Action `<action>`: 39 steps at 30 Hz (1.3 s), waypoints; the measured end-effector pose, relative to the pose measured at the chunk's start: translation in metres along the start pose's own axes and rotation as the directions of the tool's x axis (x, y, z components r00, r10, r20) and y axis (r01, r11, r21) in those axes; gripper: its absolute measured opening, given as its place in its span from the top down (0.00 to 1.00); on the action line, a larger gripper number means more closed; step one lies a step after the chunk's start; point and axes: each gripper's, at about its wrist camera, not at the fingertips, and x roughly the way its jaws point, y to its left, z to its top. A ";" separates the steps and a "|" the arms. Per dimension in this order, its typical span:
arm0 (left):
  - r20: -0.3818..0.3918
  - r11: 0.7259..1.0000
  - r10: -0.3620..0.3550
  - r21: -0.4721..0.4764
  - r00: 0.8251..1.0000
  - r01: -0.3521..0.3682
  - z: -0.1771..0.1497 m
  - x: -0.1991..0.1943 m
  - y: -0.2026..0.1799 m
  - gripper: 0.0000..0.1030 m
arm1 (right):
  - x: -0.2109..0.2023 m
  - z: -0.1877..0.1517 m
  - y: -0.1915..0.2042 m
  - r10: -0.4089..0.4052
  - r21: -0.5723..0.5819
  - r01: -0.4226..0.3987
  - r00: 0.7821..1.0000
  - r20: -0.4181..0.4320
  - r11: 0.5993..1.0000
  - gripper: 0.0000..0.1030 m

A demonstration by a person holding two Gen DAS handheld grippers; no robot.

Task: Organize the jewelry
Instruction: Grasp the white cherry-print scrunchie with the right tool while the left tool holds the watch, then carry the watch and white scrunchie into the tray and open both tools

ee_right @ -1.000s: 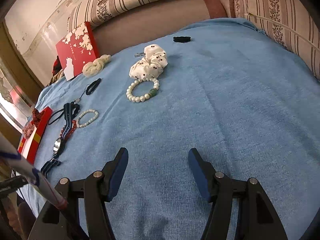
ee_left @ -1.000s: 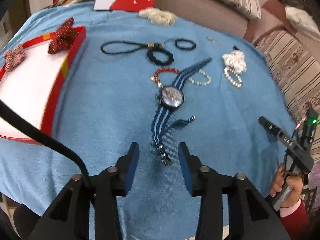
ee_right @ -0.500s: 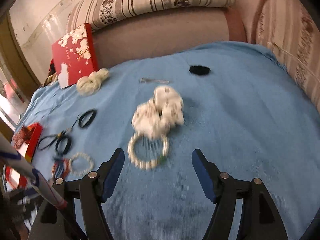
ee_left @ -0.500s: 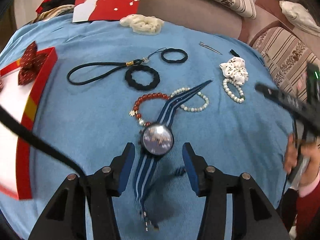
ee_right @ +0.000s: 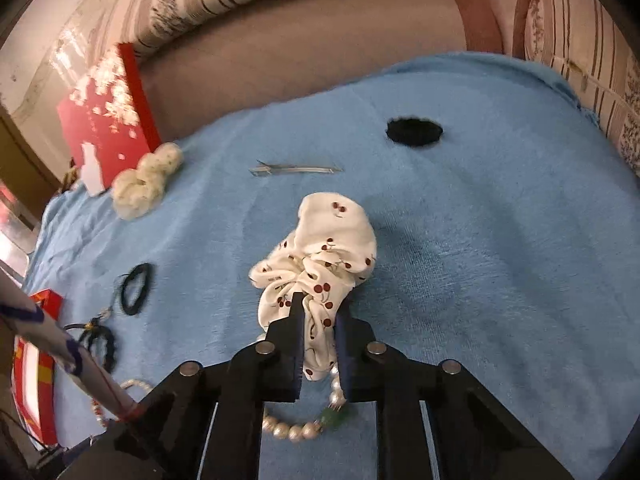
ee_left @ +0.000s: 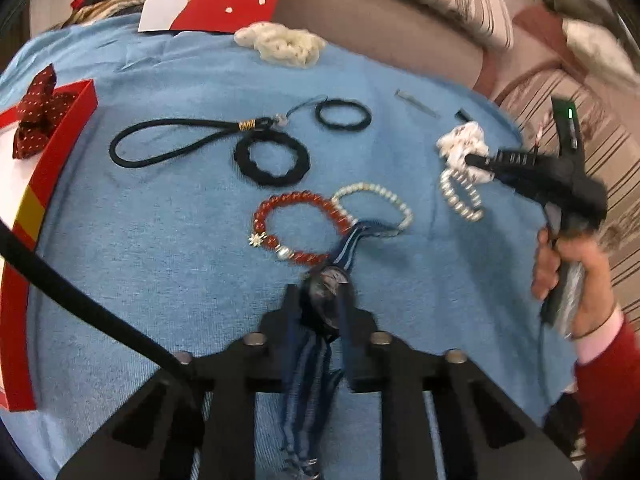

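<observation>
On the left side of the blue cloth (ee_left: pixel 168 264) the left gripper (ee_left: pixel 325 312) has its jaws closing on the watch (ee_left: pixel 326 288), the round case pinched between the pads and the striped fabric strap trailing down between the fingers and away past the tips. The case looks hard and smooth, likely to slip or twist, while the strap is limp and will dangle. A grip across the case seems sound, though the glass face wants care. Just beyond the tips lie the red bead bracelet (ee_left: pixel 296 224) and a white bead bracelet (ee_left: pixel 376 200), the strap end resting on them, so a lift could drag them.

To the right, the right gripper (ee_right: pixel 320 320) is closing on the cherry-print scrunchie (ee_right: pixel 320 256), a fold of cloth bunched between the jaws. It is soft, light and forgiving. The pearl bracelet (ee_right: pixel 296 428) lies under the jaws, touching the scrunchie.
</observation>
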 end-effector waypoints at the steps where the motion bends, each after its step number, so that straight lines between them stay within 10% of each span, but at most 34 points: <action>1: 0.005 1.000 -0.009 -0.014 1.000 0.009 0.001 -0.006 0.001 0.88 | -0.007 0.000 0.002 0.003 -0.008 -0.003 1.000 0.012 1.000 0.87; 14: 0.042 0.995 0.042 -0.088 0.998 -0.038 -0.020 -0.051 0.038 0.88 | -0.106 -0.045 0.053 0.124 -0.156 -0.113 0.990 0.061 0.981 0.87; 18: 0.086 0.992 0.078 -0.102 0.993 -0.069 -0.028 -0.064 0.049 0.45 | -0.118 -0.080 0.060 0.189 -0.156 -0.186 0.982 0.008 0.970 0.87; 21: 0.106 0.995 0.088 -0.054 0.990 -0.082 -0.030 -0.067 0.042 0.34 | -0.119 -0.103 0.063 0.212 -0.149 -0.213 0.977 -0.024 0.966 0.87; 27: 0.026 0.988 0.134 0.072 0.991 -0.136 -0.025 -0.022 0.019 0.34 | -0.113 -0.123 0.067 0.212 -0.150 -0.219 0.975 -0.062 0.964 0.87; 31: 0.031 0.967 0.231 0.101 0.973 -0.232 -0.030 -0.009 0.014 0.61 | -0.118 -0.123 0.074 0.211 -0.168 -0.217 0.976 -0.058 0.962 0.87; 39: 0.096 0.993 0.114 -0.052 0.989 -0.109 -0.022 -0.083 0.053 0.61 | -0.122 -0.113 0.124 0.270 -0.237 -0.279 0.960 -0.068 0.931 0.87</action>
